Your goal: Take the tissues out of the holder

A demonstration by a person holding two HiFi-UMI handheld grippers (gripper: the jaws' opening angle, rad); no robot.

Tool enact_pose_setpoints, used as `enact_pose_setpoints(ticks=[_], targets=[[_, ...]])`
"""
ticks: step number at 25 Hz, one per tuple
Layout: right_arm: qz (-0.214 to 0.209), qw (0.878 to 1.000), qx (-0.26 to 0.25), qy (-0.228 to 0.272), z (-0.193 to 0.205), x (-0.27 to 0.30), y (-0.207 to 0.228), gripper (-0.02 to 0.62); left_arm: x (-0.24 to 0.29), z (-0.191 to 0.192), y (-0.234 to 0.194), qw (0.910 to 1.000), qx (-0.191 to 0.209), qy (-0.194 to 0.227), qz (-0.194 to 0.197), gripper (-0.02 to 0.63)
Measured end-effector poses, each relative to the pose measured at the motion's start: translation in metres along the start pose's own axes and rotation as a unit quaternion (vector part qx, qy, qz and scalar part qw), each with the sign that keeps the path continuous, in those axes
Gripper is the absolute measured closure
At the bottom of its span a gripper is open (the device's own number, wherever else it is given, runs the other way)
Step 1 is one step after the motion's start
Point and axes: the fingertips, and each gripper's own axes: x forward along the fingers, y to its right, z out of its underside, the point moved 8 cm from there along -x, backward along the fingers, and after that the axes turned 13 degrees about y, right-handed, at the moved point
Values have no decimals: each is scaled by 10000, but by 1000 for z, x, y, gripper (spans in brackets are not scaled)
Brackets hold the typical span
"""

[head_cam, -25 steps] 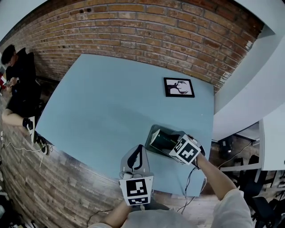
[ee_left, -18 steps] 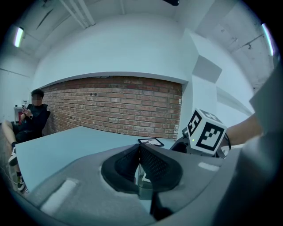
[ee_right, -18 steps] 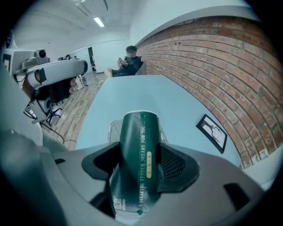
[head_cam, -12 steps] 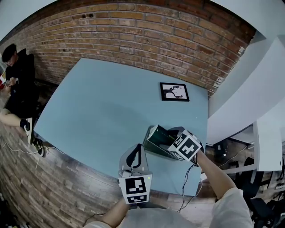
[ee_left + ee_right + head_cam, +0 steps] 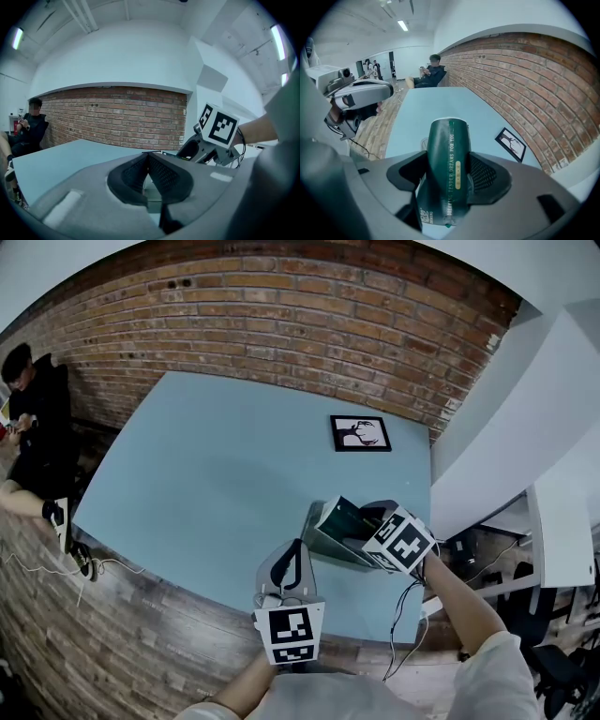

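Note:
A dark green tissue pack (image 5: 449, 154) stands upright between the jaws of my right gripper (image 5: 449, 171), which is shut on its sides. In the head view my right gripper (image 5: 370, 531) hangs over the grey open-topped holder (image 5: 323, 538) near the table's front right, with the green tissue pack (image 5: 352, 523) at the holder's mouth. My left gripper (image 5: 295, 554) sits just left of the holder at the table's front edge. In the left gripper view my left gripper (image 5: 147, 159) has its fingertips touching, and nothing shows between them.
A black-framed picture (image 5: 360, 433) lies flat on the blue table (image 5: 216, 465) beyond the holder. A brick wall (image 5: 281, 315) runs behind. A person (image 5: 33, 418) sits off the table's left side. A white desk (image 5: 525, 456) stands to the right.
My right gripper has risen with the tissue pack in its jaws, drawing it up at the holder's mouth. The left gripper has stayed about where it was beside the holder.

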Motion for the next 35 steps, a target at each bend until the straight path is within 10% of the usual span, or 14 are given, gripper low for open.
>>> enact_pose_setpoints(ticks=[35], targets=[[1601,9669,1981,-145,140,-142,-24,305,0,13,137,9809,-62,-151,1938,598]])
